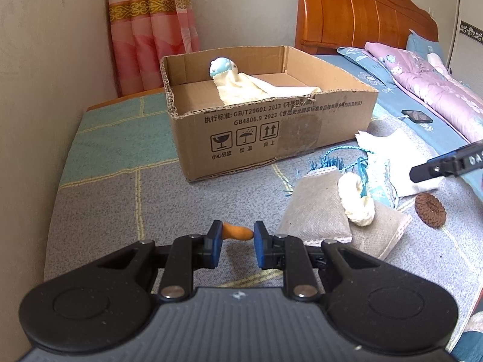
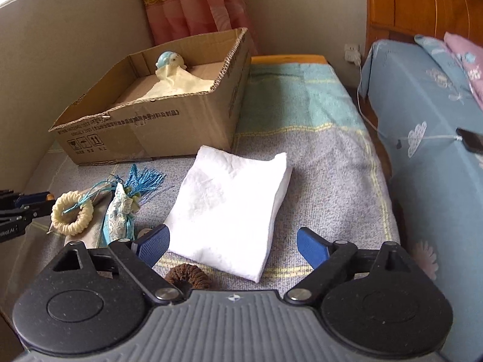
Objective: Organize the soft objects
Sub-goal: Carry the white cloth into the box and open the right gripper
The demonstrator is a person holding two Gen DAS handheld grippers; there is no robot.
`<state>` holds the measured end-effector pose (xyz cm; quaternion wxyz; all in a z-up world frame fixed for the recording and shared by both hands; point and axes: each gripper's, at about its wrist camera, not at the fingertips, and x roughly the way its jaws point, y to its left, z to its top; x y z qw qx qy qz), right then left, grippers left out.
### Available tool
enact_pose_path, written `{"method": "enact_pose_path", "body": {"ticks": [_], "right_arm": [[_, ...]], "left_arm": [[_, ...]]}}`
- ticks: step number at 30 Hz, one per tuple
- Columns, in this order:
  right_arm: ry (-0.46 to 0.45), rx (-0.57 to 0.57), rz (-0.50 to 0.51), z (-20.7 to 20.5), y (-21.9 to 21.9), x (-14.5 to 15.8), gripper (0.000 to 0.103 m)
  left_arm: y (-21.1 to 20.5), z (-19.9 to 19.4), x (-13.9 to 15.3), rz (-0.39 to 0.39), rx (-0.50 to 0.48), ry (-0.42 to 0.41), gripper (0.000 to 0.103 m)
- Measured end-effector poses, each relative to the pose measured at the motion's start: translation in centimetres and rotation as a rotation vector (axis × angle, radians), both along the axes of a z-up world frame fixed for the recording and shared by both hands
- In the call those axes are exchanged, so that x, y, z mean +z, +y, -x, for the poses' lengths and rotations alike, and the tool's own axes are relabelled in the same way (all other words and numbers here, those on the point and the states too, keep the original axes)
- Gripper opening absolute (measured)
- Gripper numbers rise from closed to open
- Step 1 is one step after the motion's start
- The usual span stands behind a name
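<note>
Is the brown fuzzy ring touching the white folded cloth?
Apart. The right wrist view shows a strip of grey blanket between the brown ring and the white cloth.

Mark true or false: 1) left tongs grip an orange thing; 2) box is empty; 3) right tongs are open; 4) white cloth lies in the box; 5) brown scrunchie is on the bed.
1) True: the left tongs pinch a small orange thing.
2) False: the box holds a doll on yellow cloth.
3) True: the right tongs stand wide with nothing gripped.
4) False: the white cloth lies on the bed, outside the box.
5) True: the scrunchie lies there.
</note>
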<state>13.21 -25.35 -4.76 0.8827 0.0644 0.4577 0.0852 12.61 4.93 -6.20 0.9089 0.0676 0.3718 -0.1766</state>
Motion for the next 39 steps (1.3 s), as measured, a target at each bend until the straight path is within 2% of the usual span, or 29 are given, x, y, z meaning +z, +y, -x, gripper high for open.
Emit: {"method": "enact_pose_path", "body": {"ticks": [3, 7, 13, 15, 17, 22, 24, 29, 34, 39], "right_arm": [[0.029, -0.016, -0.045, -1.7, 0.5, -0.5, 0.096], [0.033, -0.011, -0.007, -3.6, 2.6, -0.5, 0.096], [0.022, -0.045, 0.182, -4.4, 5.7, -1.2, 0.094], [0.015, -0.047, 0.247, -4.3, 6.2, -1.2, 0.083], [0.007, -0.042, 0.262, -4.1, 6.0, -0.9, 0.074], [0.007, -0.063, 0.252, -4.0, 4.8, -0.2, 0.044], [-0.004, -0.058, 0.233, -3.9, 4.4, 0.1, 0.028], [-0.019, -0.049, 0.197, -3.6, 3.6, 0.8, 0.019], [-0.048, -0.02, 0.174, -3.0, 3.3, 1.9, 0.018], [-0.091, 0.027, 0.18, -1.9, 3.3, 4.1, 0.018]], "left_arm": [[-0.1, -0.1, 0.0, -0.001, 0.002, 0.002, 0.02], [-0.2, -0.2, 0.0, -0.004, 0.002, 0.003, 0.02], [-0.1, -0.4, -0.1, -0.008, 0.006, 0.01, 0.02], [-0.1, -0.4, -0.1, -0.008, 0.006, 0.013, 0.02], [-0.1, -0.4, -0.1, -0.009, 0.005, 0.013, 0.02], [0.0, -0.4, 0.1, -0.008, 0.003, 0.014, 0.02], [0.1, -0.4, 0.2, -0.01, 0.004, 0.013, 0.02], [0.1, -0.1, 0.9, -0.008, 0.0, 0.011, 0.02], [0.0, 0.3, 2.4, -0.011, -0.015, -0.004, 0.02], [-0.7, 0.3, 5.5, -0.015, -0.061, -0.058, 0.02]]}}
